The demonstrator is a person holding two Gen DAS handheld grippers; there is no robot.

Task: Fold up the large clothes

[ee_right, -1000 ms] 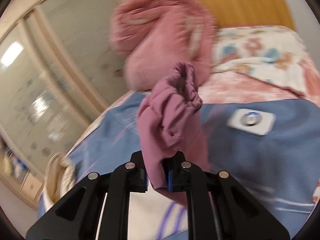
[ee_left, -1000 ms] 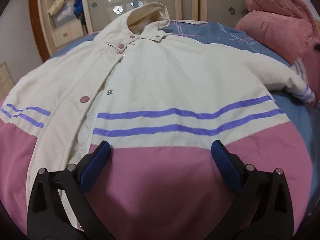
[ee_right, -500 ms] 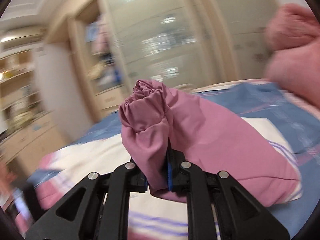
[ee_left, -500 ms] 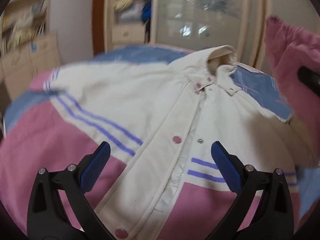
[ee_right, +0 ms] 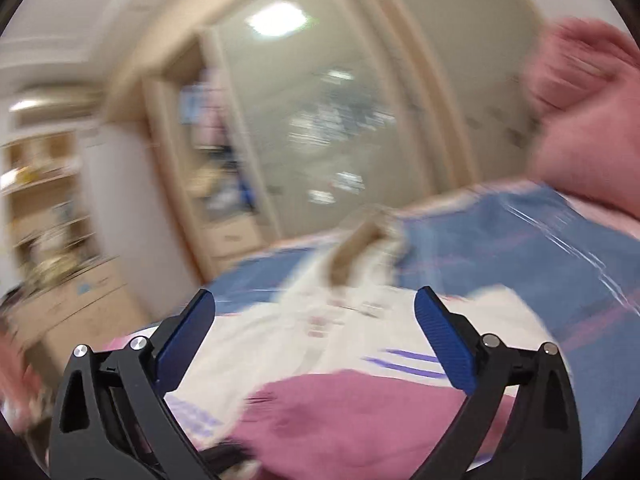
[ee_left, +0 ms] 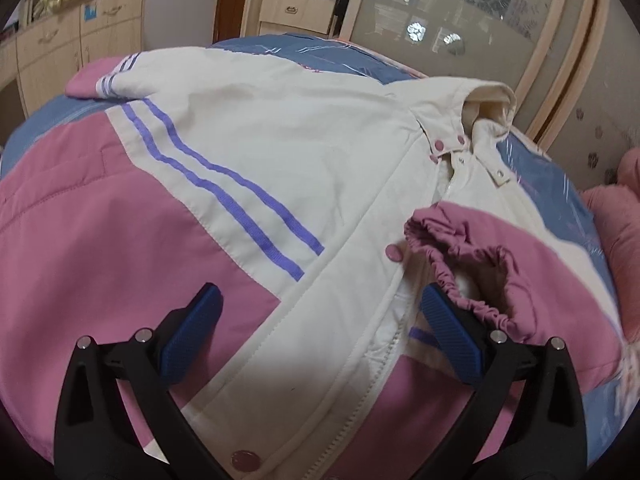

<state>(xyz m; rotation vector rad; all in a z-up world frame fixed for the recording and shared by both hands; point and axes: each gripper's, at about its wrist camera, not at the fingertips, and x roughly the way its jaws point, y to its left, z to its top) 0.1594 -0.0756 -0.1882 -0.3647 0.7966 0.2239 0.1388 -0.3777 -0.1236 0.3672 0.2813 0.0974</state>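
Left hand-held gripper spread wide above the jacket lying flat on the bed, pink sleeve cuff folded onto its front. Right hand-held gripper gapes empty too. No readable writing anywhere.

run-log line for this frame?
phase: sleeve fold | left gripper: open, empty | right gripper: open, empty | pink sleeve: lying across jacket front

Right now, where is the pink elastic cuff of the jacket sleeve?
In the left wrist view the cuff lies on the jacket's front, right of centre, beside a pink snap button.
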